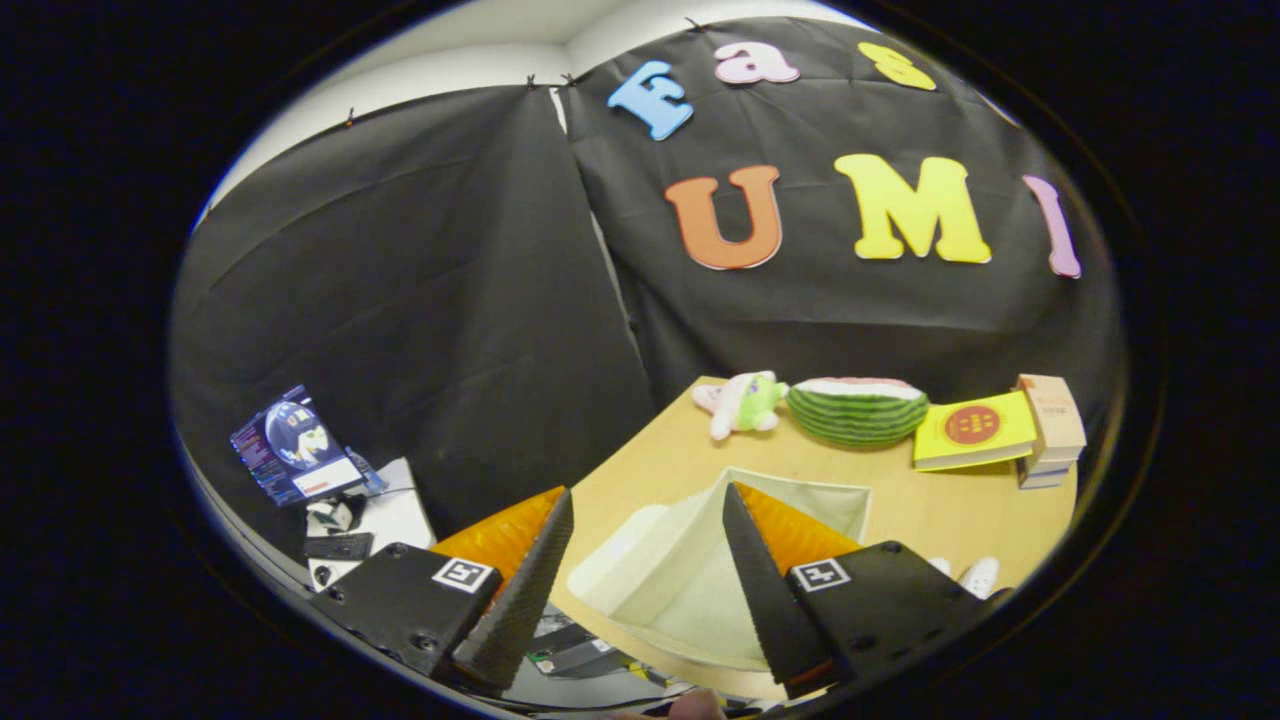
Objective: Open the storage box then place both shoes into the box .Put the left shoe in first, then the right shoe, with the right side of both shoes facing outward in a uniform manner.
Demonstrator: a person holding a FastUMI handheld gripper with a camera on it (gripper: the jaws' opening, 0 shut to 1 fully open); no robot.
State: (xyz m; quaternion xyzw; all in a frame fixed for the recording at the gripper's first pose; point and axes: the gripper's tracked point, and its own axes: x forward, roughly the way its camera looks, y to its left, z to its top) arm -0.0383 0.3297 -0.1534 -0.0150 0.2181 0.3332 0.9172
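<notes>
The gripper (640,560) hung over the near edge of the wooden table (950,510) with its fingers spread wide and nothing between them. The pale storage box (690,580) sat open just below and ahead, showing in the gap between the fingers and partly behind the right one. A white shoe (978,575) peeked out beside the right finger. Beyond the box, along the table's far edge, lay a plush toy (742,402), a watermelon cushion (858,410), and some books (1000,430).
</notes>
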